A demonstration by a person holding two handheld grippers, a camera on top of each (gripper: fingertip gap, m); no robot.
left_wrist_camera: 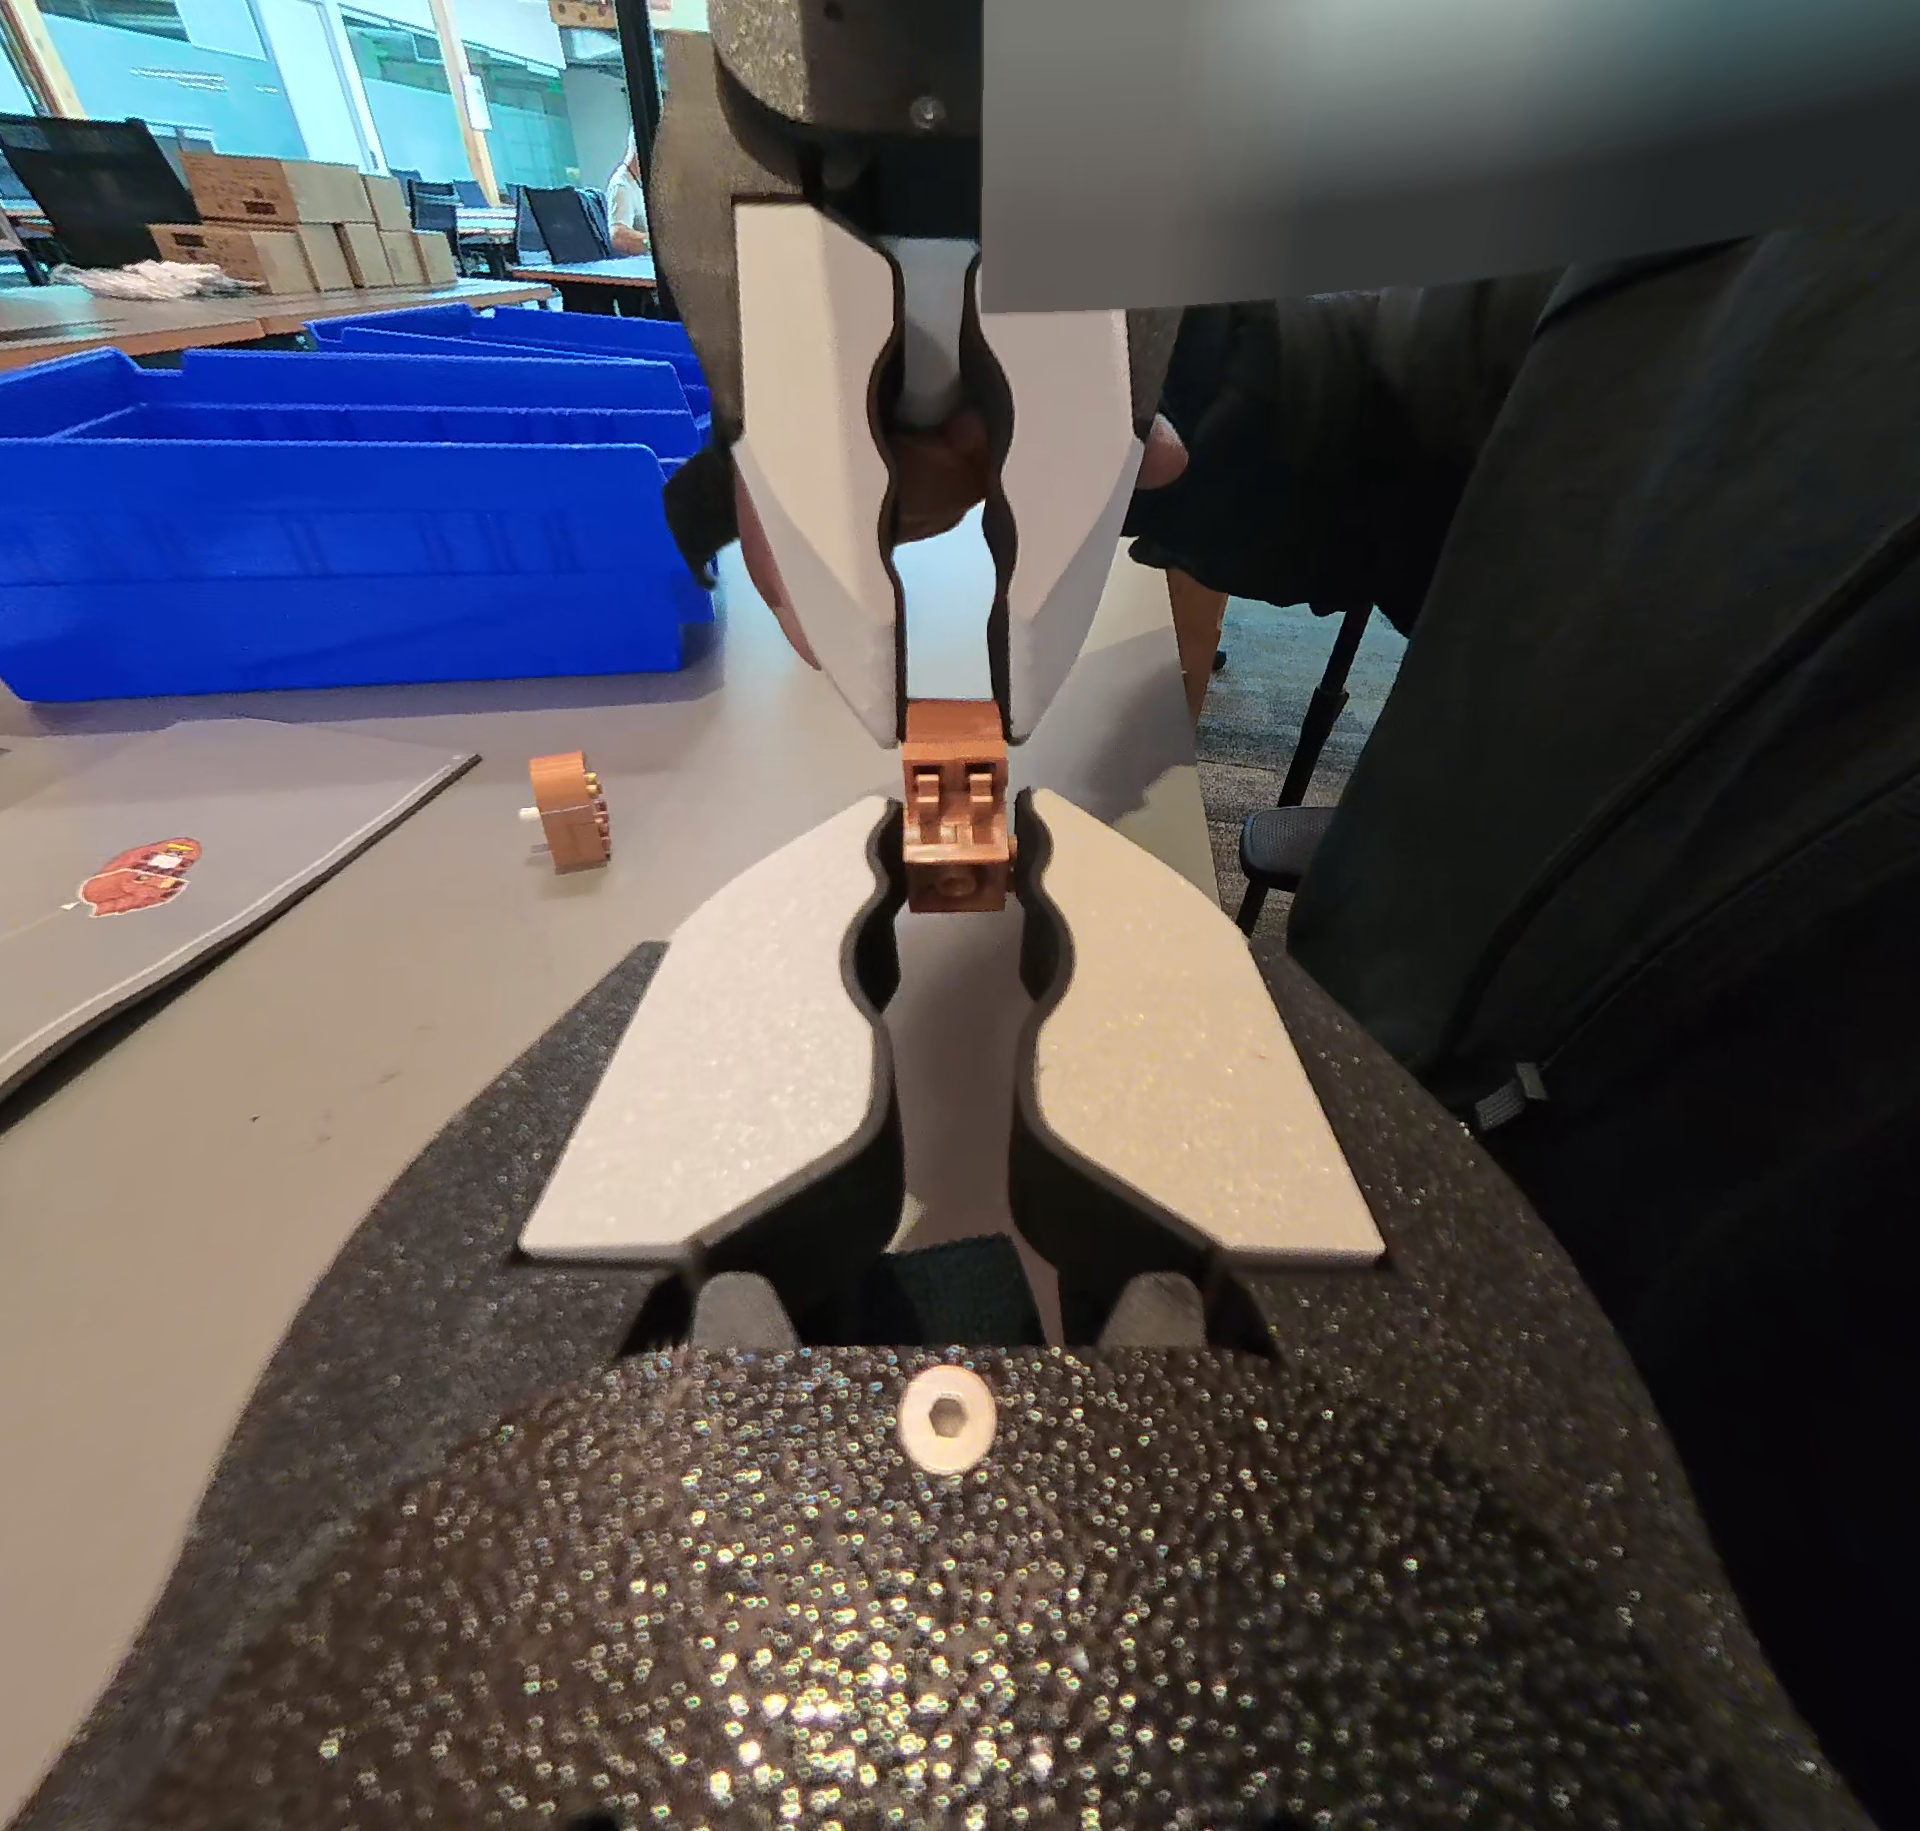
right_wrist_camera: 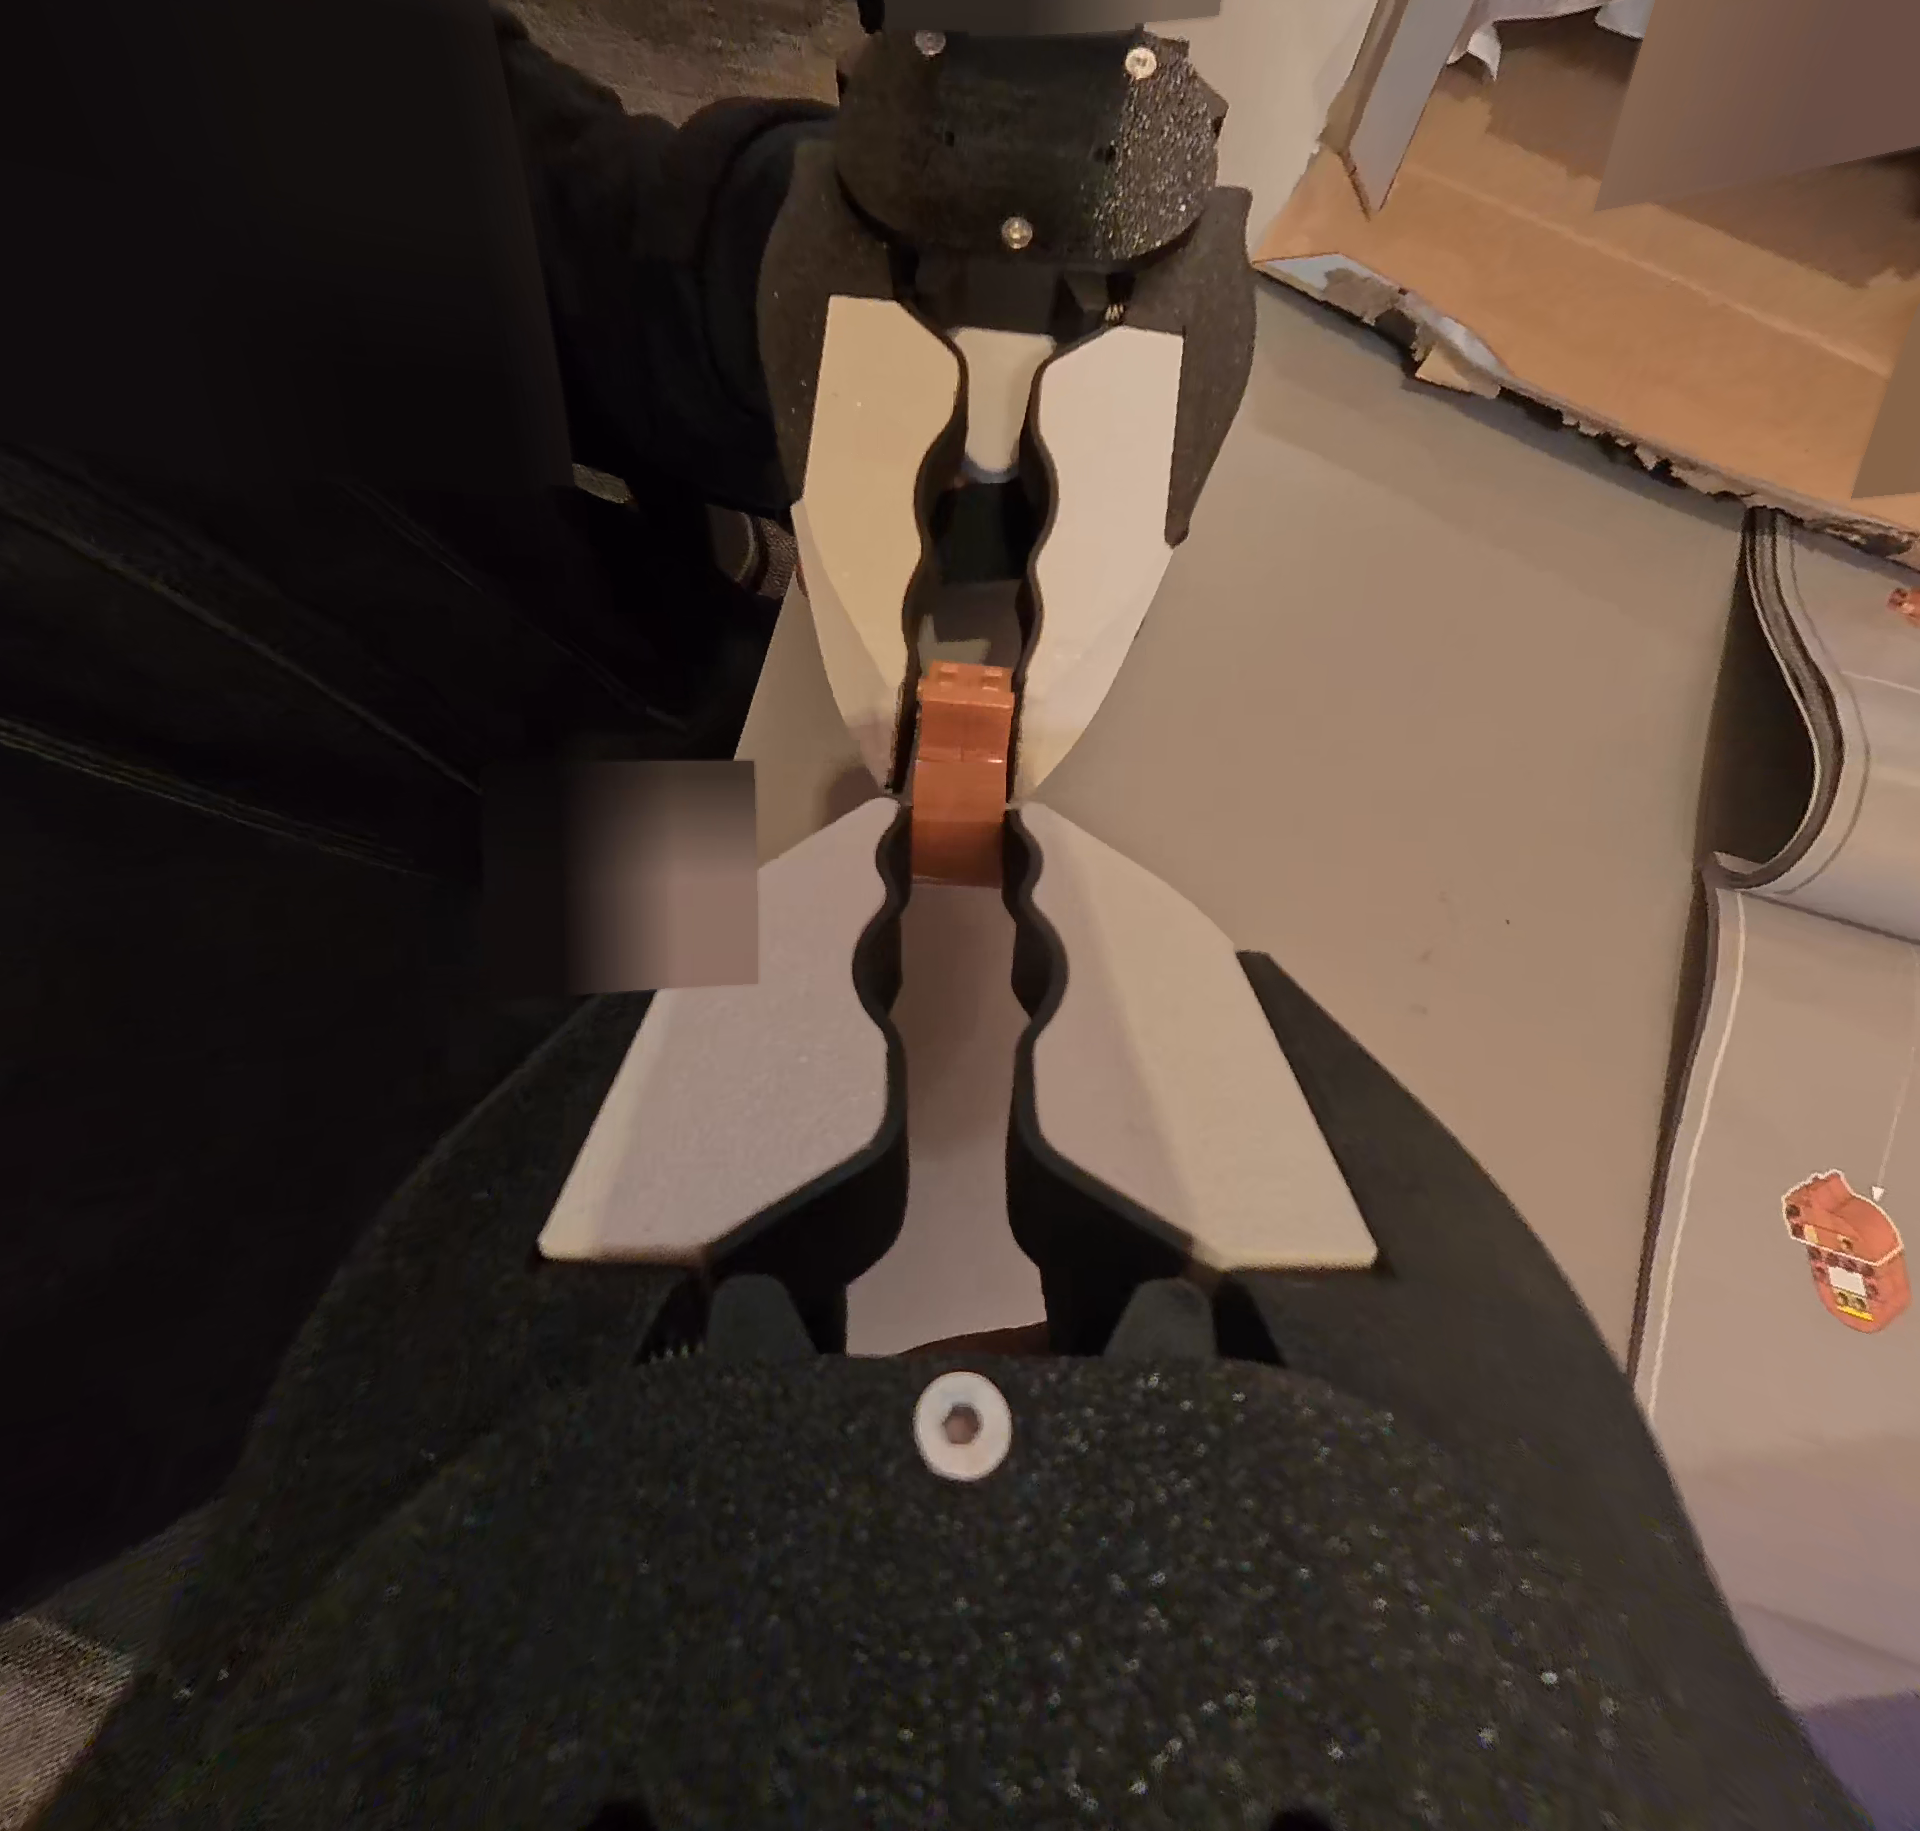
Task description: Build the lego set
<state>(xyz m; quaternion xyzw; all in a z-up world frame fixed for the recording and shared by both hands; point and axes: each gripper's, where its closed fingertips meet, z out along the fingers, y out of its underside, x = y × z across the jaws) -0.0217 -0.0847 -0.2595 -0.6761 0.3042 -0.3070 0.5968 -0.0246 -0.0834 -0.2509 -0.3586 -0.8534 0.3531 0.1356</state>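
A small brown brick assembly (left_wrist_camera: 954,825) is held above the grey table (left_wrist_camera: 312,1054) between the two grippers, which meet tip to tip. My left gripper (left_wrist_camera: 951,851) is shut on its near end, both pads pressing its sides. My right gripper (left_wrist_camera: 951,732) comes down from above in that view and is shut on its far end. In the right wrist view the same assembly (right_wrist_camera: 961,805) sits between my right gripper's (right_wrist_camera: 958,841) pads, with the left gripper (right_wrist_camera: 961,742) clamped on the end beyond.
A second brown brick assembly (left_wrist_camera: 569,810) lies on the table to the left. Blue bins (left_wrist_camera: 343,524) stand behind it. A grey sheet with a printed picture (left_wrist_camera: 140,872) lies at left, also in the right wrist view (right_wrist_camera: 1839,1251). Torn cardboard (right_wrist_camera: 1558,275). A person in dark clothing (left_wrist_camera: 1662,638). My left and right fingertips are right by each other.
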